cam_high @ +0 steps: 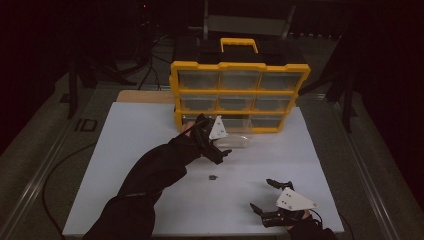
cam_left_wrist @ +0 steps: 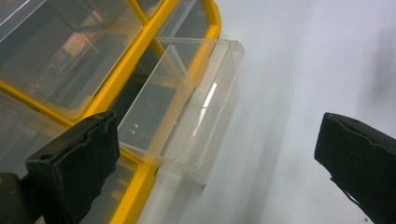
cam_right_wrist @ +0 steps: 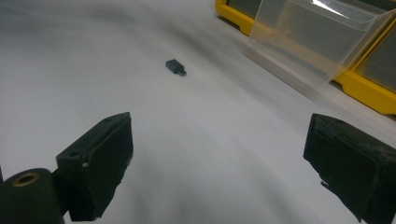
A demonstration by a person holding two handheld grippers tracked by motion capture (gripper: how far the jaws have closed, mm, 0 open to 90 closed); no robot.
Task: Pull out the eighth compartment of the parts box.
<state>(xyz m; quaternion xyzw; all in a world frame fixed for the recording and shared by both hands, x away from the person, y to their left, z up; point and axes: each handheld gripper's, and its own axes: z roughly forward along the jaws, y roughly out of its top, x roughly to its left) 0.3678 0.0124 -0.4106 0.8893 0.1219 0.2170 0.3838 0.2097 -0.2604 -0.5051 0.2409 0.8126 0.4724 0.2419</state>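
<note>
Two tongs were at work over the white worktop (cam_high: 150, 150); the left tongs (cam_high: 220, 150) hung just in front of the yellow organiser's bottom row, their black jaws spread wide with nothing between them, as the left gripper view showed plainly; the grey three-cornered plate on top of them caught the light, and a black sleeve (cam_high: 150, 175) ran back from them toward the near left edge. Just beyond those jaws, a clear drawer (cam_high: 239, 140) stood pulled out of the bottom row of the organiser, its front resting low over the worktop; in the left gripper view the same clear drawer (cam_left_wrist: 187, 116) looked empty, though its see-through walls made that hard to confirm. The right tongs (cam_high: 265, 195) lay near the near right corner of the worktop, jaws likewise wide apart and holding nothing; the right gripper view looked between them toward a small dark adapter (cam_right_wrist: 175, 67) lying alone on the white surface. From above, that small dark adapter (cam_high: 213, 176) sat between the two tongs, nearer than the drawer, apart from both pairs of jaws and touching neither. Farther off stood the yellow organiser (cam_high: 239, 92) itself, three rows of three clear-fronted drawers with a yellow handle on top; it rested at the far edge of the worktop, slightly right of centre; dim surroundings lay beyond it.
</note>
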